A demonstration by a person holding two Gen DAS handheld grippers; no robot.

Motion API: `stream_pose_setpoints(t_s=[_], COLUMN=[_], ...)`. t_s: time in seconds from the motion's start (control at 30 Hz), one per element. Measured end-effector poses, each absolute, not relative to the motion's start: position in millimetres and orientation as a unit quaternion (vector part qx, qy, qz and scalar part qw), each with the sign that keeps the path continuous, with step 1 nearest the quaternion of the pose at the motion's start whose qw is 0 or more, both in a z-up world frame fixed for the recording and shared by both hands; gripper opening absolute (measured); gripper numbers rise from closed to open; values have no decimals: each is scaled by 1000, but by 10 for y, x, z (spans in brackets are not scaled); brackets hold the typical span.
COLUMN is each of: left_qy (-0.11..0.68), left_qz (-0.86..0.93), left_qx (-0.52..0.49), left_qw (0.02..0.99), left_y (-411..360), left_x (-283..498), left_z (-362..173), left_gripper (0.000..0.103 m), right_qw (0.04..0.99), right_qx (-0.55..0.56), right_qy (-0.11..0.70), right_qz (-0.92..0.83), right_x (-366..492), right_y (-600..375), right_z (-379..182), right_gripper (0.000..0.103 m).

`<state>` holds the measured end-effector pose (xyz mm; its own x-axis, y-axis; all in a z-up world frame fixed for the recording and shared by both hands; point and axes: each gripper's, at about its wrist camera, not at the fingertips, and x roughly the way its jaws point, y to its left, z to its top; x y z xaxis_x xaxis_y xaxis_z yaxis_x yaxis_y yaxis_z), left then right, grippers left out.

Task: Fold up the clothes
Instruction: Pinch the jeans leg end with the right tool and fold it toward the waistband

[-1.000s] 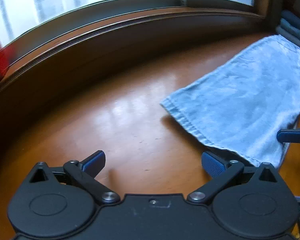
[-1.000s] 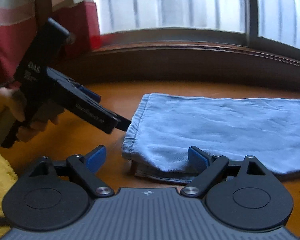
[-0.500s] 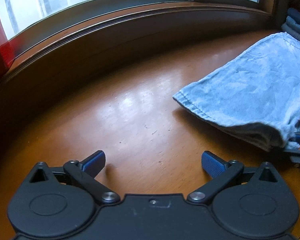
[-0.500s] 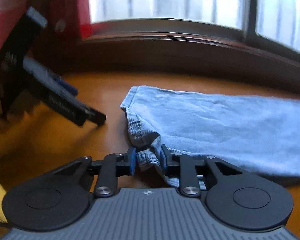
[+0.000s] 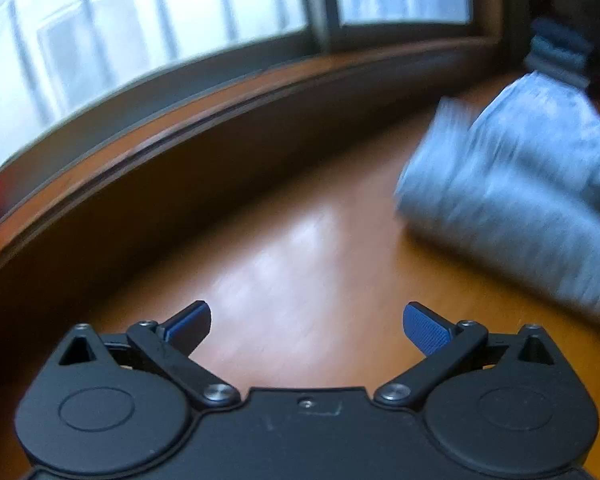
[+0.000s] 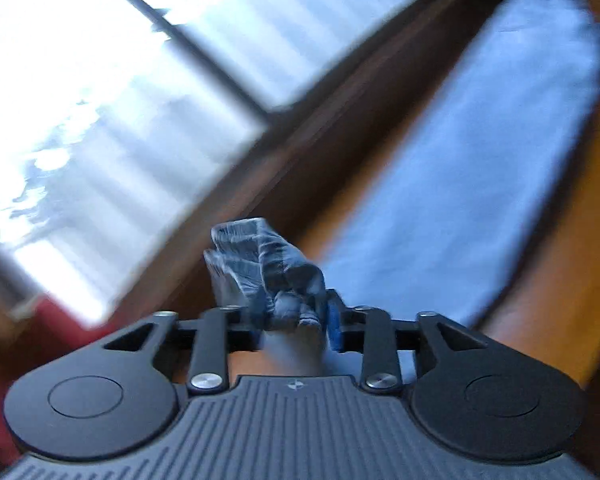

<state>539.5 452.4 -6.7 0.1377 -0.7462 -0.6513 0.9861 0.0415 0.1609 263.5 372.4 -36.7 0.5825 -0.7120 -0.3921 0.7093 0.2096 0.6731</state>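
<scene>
Lying on the orange-brown wooden sill (image 5: pixel 300 240), the light blue denim garment (image 6: pixel 480 140) runs its long axis away from my right gripper (image 6: pixel 292 316) toward the far corner, alongside the dark wooden window frame (image 6: pixel 300 128). My right gripper is clamped on a bunched hem of that garment, lifted off the wood. My left gripper (image 5: pixel 306 320) hangs with jaws spread wide over bare wood, the garment off to its right, blurred. Folded blue cloths (image 5: pixel 560 52) stack beyond it
</scene>
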Motion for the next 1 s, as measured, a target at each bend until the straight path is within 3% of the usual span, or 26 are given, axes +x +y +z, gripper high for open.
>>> stream_pose_setpoints(t_s=[0.03, 0.13, 0.3, 0.47, 0.67, 0.83, 1.0], left_qy=[191, 141, 83, 85, 80, 104, 120], left_qz=[-633, -654, -675, -671, -675, -651, -648], left_qx=[294, 298, 308, 320, 301, 385, 385], left_qw=[690, 681, 665, 664, 669, 645, 646], left_y=[4484, 4415, 4286, 4194, 4149, 3788, 3807], left_x=[5331, 5078, 4690, 4566, 4600, 4533, 4663], left_z=[-53, -60, -140, -204, -85, -336, -328], left_gripper=[103, 103, 103, 103, 103, 103, 103], right_qw=[766, 746, 776, 833, 851, 851, 855], right_qx=[432, 412, 309, 195, 218, 208, 228], right_qy=[18, 62, 75, 117, 184, 194, 181], right_qz=[-476, -519, -544, -505, -440, -441, -429], right_x=[2615, 2585, 2717, 3048, 3242, 3240, 3193], right_y=[3666, 3642, 3869, 4014, 3955, 3937, 3894], right_z=[-440, -514, -334, -294, -576, -568, -430], right_gripper=[55, 54, 60, 60, 59, 62, 62])
